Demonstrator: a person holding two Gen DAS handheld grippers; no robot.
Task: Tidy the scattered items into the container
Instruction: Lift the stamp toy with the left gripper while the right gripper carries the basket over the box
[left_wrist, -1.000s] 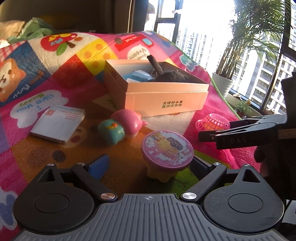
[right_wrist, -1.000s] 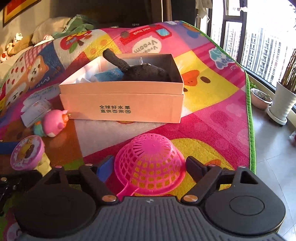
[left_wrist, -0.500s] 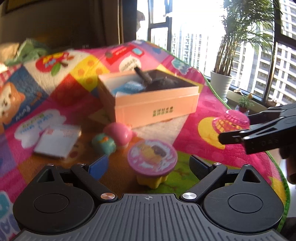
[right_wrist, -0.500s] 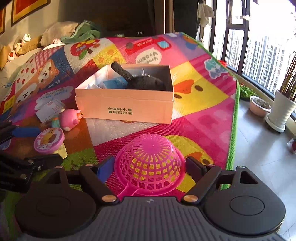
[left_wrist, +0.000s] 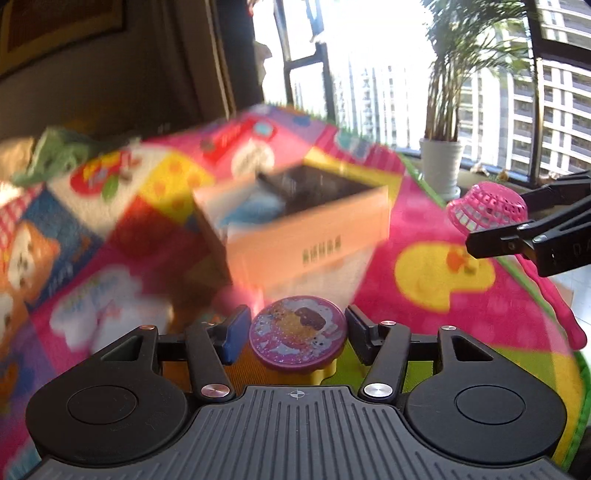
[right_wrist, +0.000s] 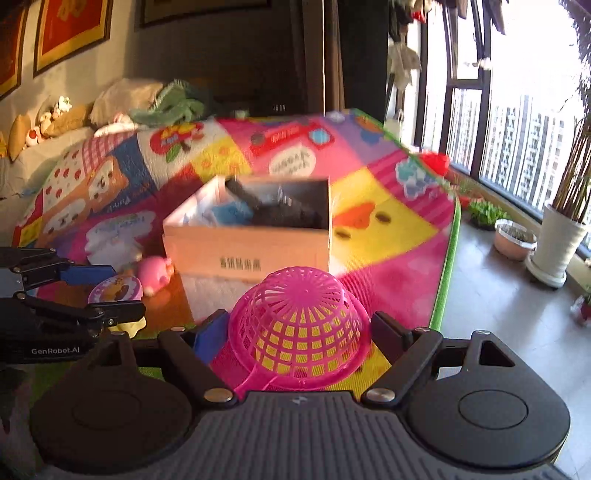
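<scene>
Left hand-held gripper (left_wrist: 297, 332) closing around purple-lidded toy (left_wrist: 298, 338), right hand-held gripper (right_wrist: 299, 332) holding pink basket (right_wrist: 301, 328)

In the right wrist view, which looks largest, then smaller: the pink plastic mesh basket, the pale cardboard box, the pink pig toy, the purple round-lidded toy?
1. Pale cardboard box and pink plastic mesh basket: they look alike in size, and the basket is much nearer the camera, so I do not rank them.
2. Purple round-lidded toy and pink pig toy: also alike, both small.

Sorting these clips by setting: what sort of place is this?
Likely a high-rise flat's living or play room: a cartoon play mat, cushions and soft toys along the wall, tower blocks through tall windows.
</scene>
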